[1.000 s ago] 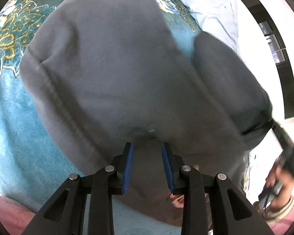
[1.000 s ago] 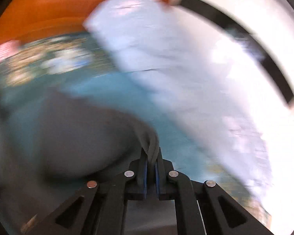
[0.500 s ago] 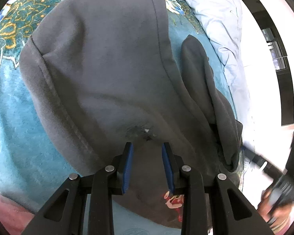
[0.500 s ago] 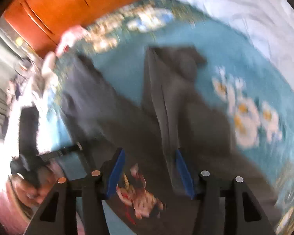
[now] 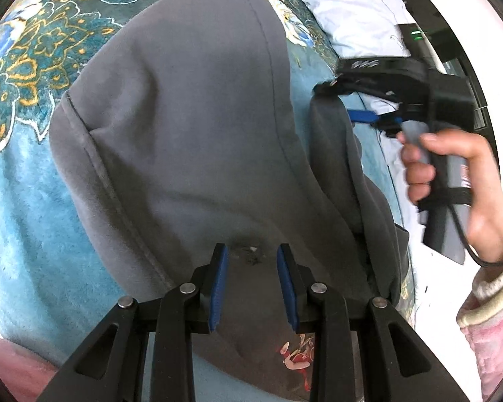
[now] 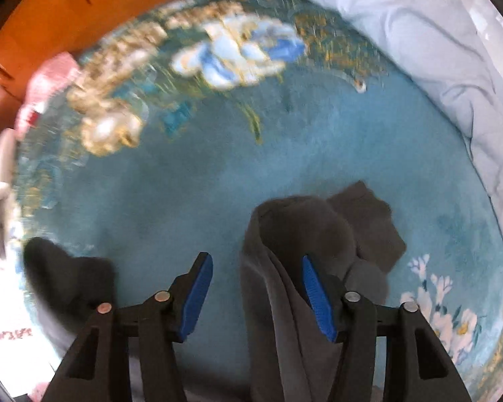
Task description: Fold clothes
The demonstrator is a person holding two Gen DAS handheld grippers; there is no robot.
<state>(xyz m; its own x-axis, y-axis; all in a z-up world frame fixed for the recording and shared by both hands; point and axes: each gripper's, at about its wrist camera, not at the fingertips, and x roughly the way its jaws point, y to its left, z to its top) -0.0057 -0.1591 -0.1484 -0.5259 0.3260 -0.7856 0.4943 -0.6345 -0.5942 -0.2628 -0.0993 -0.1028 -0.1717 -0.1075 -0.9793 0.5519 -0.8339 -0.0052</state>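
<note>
A grey fleece garment (image 5: pixel 198 127) lies spread on a teal floral blanket (image 5: pixel 20 181). A small printed patch (image 5: pixel 296 358) shows near its lower edge. My left gripper (image 5: pixel 252 258) is open and hovers just above the garment's middle, holding nothing. A folded sleeve (image 5: pixel 338 167) lies along the garment's right side. In the left wrist view my right gripper (image 5: pixel 362 115), held by a hand, sits at the sleeve's far end. In the right wrist view my right gripper (image 6: pixel 256 264) is open, with the grey sleeve (image 6: pixel 295 254) lying between its fingers, not clamped.
A pale blue quilt (image 5: pixel 348 6) lies beyond the blanket, also in the right wrist view (image 6: pixel 419 40). Orange wooden furniture (image 6: pixel 67 10) stands behind the bed. A pink sleeve (image 5: pixel 496 335) of the person is at the right edge.
My right gripper carried the sleeve over, opened and let it go; the sleeve now lies folded along the garment's right side. My left gripper stayed open over the garment.
</note>
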